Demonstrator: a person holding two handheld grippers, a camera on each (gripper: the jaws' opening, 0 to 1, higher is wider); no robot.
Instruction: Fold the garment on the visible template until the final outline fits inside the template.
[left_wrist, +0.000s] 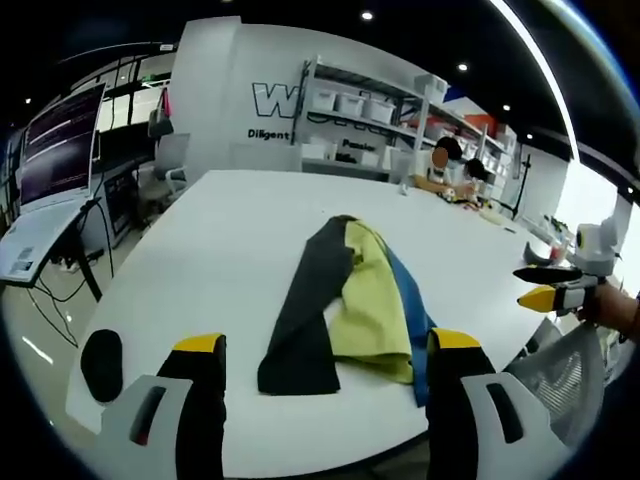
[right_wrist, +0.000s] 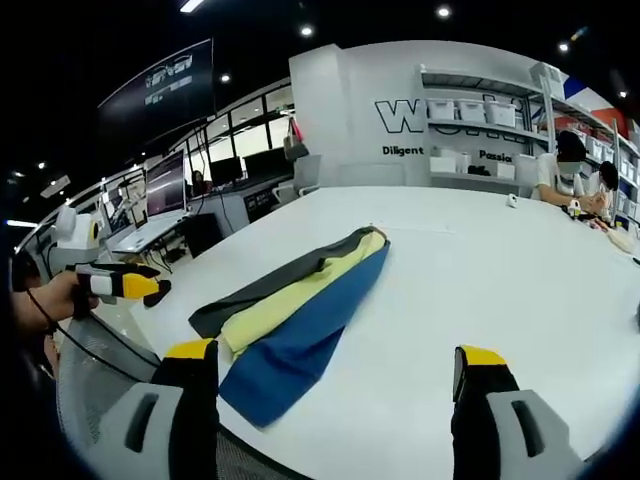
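Both hand-held grippers, left (left_wrist: 327, 362) and right (right_wrist: 335, 370), hover spread and empty just short of the long folded black, yellow and blue fabric garment (left_wrist: 345, 300), which lies on the white tabletop (left_wrist: 210, 260). Judged mid-fold; next, each should pinch a near corner.
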